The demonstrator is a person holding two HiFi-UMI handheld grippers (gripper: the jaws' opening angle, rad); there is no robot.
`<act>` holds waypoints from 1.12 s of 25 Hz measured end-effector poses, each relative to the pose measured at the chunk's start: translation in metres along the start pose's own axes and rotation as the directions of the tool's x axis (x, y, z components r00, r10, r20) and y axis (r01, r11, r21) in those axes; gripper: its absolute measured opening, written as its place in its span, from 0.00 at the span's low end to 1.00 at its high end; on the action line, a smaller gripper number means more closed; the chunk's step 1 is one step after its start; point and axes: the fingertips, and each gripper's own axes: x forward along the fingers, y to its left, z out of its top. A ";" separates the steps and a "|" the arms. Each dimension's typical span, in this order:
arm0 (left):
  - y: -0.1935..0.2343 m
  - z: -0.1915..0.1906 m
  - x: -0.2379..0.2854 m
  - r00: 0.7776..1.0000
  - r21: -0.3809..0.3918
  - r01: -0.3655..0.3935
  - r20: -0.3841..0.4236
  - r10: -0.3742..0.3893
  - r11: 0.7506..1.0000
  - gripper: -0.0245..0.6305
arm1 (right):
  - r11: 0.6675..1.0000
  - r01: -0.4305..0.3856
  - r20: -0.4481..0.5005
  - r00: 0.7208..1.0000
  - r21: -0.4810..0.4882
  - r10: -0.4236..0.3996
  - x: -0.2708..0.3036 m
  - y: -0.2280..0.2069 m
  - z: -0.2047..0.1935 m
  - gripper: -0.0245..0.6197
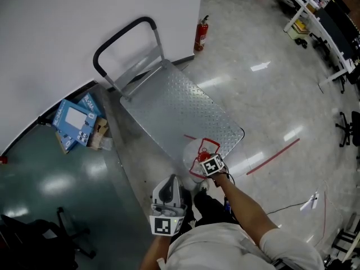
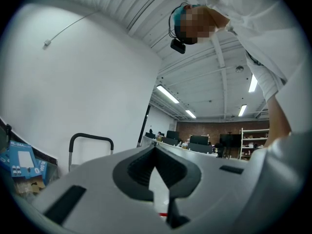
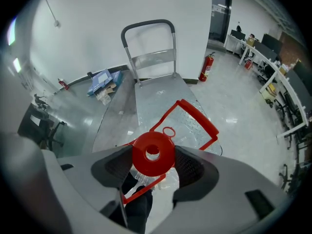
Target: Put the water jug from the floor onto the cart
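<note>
While my right gripper (image 3: 153, 156) clenches its jaws on the red cap of the water jug (image 1: 193, 151), its long axis runs straight down from them; the cart (image 1: 174, 111) lies just ahead of the jaws; my left gripper (image 2: 156, 165), jaws together and empty, sits farther back.
</note>
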 end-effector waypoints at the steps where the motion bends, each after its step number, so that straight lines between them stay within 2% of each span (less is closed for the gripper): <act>1: 0.000 0.000 -0.001 1.000 -0.004 0.000 0.000 0.000 1.000 0.04 | 1.000 -0.004 0.002 1.000 0.000 0.004 0.000 -0.001 -0.002 0.46; 5: 0.002 0.000 -0.006 1.000 -0.010 0.002 -0.003 -0.002 1.000 0.04 | 1.000 -0.020 -0.018 1.000 -0.001 0.020 0.000 -0.005 -0.008 0.46; 10: 0.002 0.000 -0.008 1.000 -0.010 0.013 0.003 -0.013 1.000 0.04 | 0.999 0.036 -0.016 0.999 -0.029 -0.037 -0.010 -0.007 -0.012 0.46; 15: 0.002 0.006 -0.007 1.000 -0.011 0.026 0.017 -0.026 1.000 0.04 | 0.999 0.048 0.119 0.992 -0.009 -0.047 -0.045 0.002 0.013 0.45; 17: -0.001 0.010 -0.006 0.999 -0.008 0.035 0.026 -0.034 0.999 0.04 | 0.999 0.046 0.231 0.972 0.003 -0.045 -0.073 0.003 0.030 0.33; 18: -0.003 0.012 -0.006 0.999 -0.007 0.040 0.031 -0.040 0.999 0.04 | 0.999 0.044 0.293 0.955 0.013 -0.046 -0.092 0.004 0.040 0.26; 19: -0.006 0.015 -0.005 0.998 -0.006 0.047 0.036 -0.047 0.999 0.04 | 0.999 0.042 0.350 0.935 0.025 -0.048 -0.114 0.005 0.049 0.25; 21: -0.011 0.021 -0.003 0.997 -0.002 0.061 0.046 -0.061 0.998 0.04 | 0.998 0.054 0.473 0.879 0.037 -0.065 -0.163 0.006 0.064 0.20; 23: -0.017 0.027 -0.002 0.996 0.003 0.075 0.055 -0.075 0.997 0.04 | 0.994 0.101 0.604 0.790 0.038 -0.104 -0.214 0.008 0.074 0.09; 25: -0.023 0.034 0.000 0.994 0.012 0.086 0.063 -0.087 0.996 0.04 | 0.988 0.147 0.711 0.690 0.052 -0.140 -0.262 0.012 0.077 0.06; 28: -0.031 0.044 0.003 0.992 0.016 0.097 0.080 -0.098 0.995 0.04 | 0.978 0.186 0.814 0.550 0.095 -0.184 -0.319 0.019 0.074 0.05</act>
